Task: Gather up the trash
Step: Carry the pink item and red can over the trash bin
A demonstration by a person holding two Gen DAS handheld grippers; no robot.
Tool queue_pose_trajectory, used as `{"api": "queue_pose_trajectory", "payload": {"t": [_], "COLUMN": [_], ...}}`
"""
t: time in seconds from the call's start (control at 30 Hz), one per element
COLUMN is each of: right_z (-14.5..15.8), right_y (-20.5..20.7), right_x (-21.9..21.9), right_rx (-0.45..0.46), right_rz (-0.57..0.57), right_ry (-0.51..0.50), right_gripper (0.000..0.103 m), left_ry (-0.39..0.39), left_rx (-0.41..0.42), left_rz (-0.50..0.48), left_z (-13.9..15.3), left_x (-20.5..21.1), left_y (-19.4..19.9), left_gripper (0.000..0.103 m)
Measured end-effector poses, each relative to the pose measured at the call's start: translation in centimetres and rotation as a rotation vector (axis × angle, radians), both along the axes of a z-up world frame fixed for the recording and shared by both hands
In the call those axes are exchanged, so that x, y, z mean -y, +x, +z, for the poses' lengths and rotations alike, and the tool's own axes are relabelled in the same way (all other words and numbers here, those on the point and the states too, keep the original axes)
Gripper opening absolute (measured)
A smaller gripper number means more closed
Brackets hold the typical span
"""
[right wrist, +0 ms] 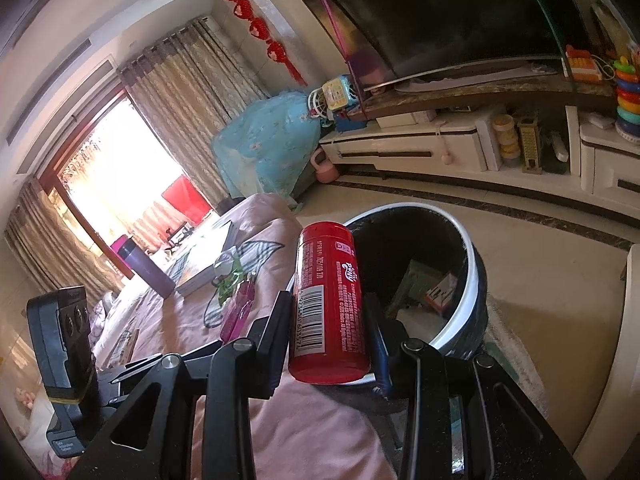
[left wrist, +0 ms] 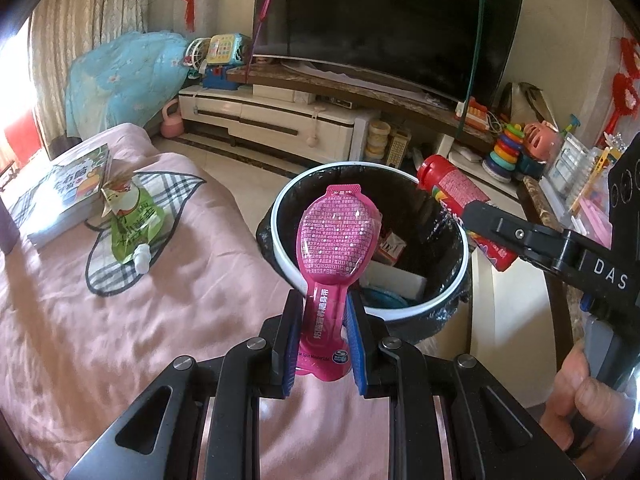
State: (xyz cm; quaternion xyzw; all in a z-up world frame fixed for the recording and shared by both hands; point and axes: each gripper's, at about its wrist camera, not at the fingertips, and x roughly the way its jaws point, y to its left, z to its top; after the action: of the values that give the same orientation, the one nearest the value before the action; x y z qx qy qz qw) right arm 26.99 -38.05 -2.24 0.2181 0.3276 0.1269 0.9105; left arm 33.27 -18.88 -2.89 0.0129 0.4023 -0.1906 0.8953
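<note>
The round white-rimmed trash bin lined with a black bag (left wrist: 448,296) stands on the floor just off the edge of the bed covered in pink cloth (left wrist: 120,320), its mouth open upward and already holding a few boxes and wrappers. Both held items sit at that mouth, so the coming move turns on whether each one hangs over the opening or over the rim. The red cylindrical plastic canister with a barcode label (right wrist: 328,304) is gripped in the right gripper (right wrist: 330,320), whose jaws are closed on its sides; its long axis runs forward along the fingers, with the far end over the bin's near-left rim in the right wrist view. From the left wrist view it reaches over the far right rim, tilted. The pink spoon-shaped foil snack packet (left wrist: 336,252) is pinched by its narrow stem in the left gripper (left wrist: 322,332), jaws closed on it, broad end forward over the near rim and the opening. The right hand seems slightly further over the bin. Back on the bed, near its far edge beside some books, a green spouted drink pouch (left wrist: 130,222) lies on a checked cloth, well apart from both grippers and probably next to collect.
</note>
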Motion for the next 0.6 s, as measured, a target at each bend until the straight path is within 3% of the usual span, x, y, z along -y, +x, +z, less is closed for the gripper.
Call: {"api": "queue_pose_trajectory", "payload": {"t": [0.6], "right_z": [-0.2], "right_y": [2.0], "right_x": [0.7], "right_rx": [-0.019], "right_rz": [-0.020], "right_ry": [-0.032], "right_gripper": [0.036], "left_ry": [0.032], "left_rx": [-0.005], "left_rz": [-0.005], "left_z": [-1.0], "left_x": [2.1], "left_y": [3.8], "left_gripper": [0.020]}}
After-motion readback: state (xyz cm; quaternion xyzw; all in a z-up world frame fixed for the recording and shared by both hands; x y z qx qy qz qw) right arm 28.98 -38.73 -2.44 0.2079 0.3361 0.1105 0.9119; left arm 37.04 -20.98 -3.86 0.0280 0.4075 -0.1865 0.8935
